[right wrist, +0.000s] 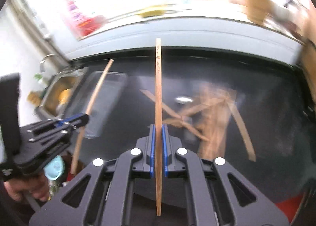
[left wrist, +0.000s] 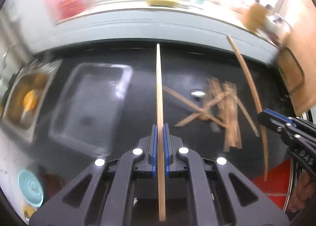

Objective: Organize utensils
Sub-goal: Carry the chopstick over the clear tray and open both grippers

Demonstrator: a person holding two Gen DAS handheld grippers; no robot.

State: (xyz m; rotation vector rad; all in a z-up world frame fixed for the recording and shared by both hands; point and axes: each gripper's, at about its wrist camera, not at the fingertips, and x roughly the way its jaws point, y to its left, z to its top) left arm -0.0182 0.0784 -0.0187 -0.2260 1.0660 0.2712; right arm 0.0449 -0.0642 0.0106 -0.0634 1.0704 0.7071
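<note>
Clear plastic container [left wrist: 88, 105] sitting on black tabletop [left wrist: 138, 87]; metal tray [left wrist: 25, 97] lying left of it; cardboard box [right wrist: 256, 2] standing beyond table; teal bowl [left wrist: 30, 188] resting near left.

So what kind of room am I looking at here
Probably a home kitchen or dining area: a dark table strewn with wooden chopsticks, a clear plastic container, and what looks like a metal sink to the left. Blur hides finer detail.
</note>
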